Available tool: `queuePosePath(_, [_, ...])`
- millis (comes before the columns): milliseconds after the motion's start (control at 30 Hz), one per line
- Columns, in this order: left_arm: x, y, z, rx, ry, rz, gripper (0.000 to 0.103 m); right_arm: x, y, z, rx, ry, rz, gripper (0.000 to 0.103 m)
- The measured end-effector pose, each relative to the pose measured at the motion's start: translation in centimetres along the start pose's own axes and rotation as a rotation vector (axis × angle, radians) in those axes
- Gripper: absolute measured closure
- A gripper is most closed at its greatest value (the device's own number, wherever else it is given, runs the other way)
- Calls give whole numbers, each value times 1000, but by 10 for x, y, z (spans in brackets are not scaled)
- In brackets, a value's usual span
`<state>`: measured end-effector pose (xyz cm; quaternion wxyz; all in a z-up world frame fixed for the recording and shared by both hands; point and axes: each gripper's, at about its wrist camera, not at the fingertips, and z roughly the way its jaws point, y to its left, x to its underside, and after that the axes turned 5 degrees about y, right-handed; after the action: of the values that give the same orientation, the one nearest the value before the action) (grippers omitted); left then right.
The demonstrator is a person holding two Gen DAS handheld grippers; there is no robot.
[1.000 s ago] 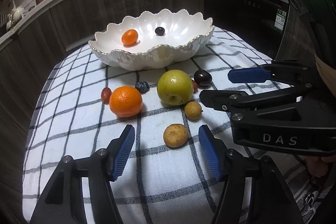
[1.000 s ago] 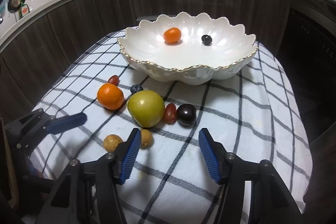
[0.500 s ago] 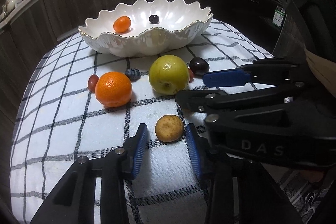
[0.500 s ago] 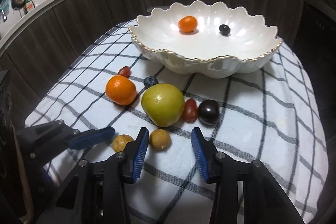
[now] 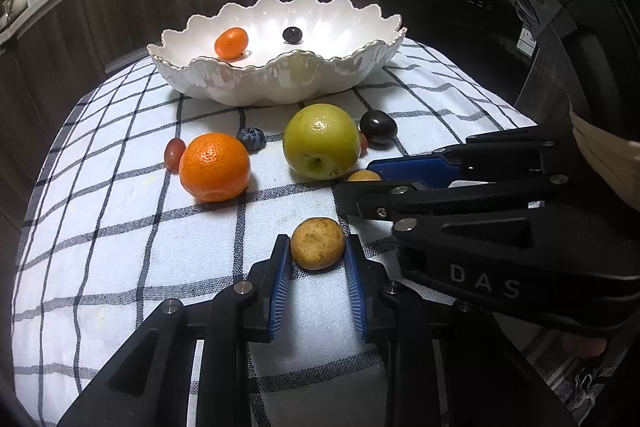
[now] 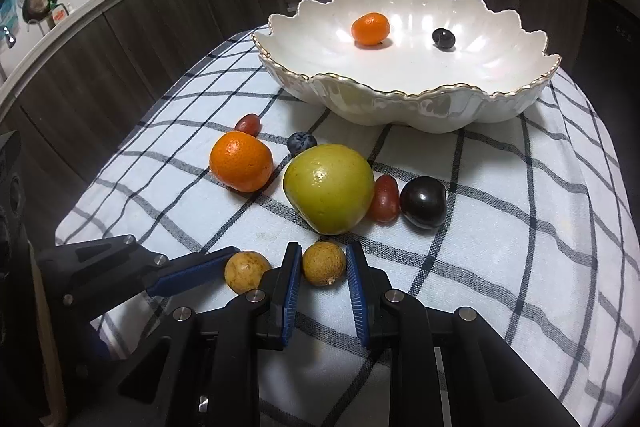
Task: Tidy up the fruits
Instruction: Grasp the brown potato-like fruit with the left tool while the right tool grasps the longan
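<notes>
One small tan fruit (image 5: 317, 243) is pinched by the closing left gripper (image 5: 317, 251), and a second tan fruit (image 6: 323, 263) just beside it is pinched by the closing right gripper (image 6: 323, 264). Both are seen low on the checked cloth (image 6: 540, 227). The green fruit (image 6: 329, 188) and orange (image 6: 241, 161) are found close behind, so little room is left there. The white bowl (image 6: 420, 103) is set further back. Bare cloth is seen toward the right edge.

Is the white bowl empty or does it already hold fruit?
Not empty: the white bowl holds a small orange fruit and a dark berry.
</notes>
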<state>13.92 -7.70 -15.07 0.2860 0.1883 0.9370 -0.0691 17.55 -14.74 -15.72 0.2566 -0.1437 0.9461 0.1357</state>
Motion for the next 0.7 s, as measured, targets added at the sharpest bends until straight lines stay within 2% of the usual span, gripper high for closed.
queuePosePath(700, [-7,2,-25,-40,-54,-14,76,4,1,-33,23,-74,30,79])
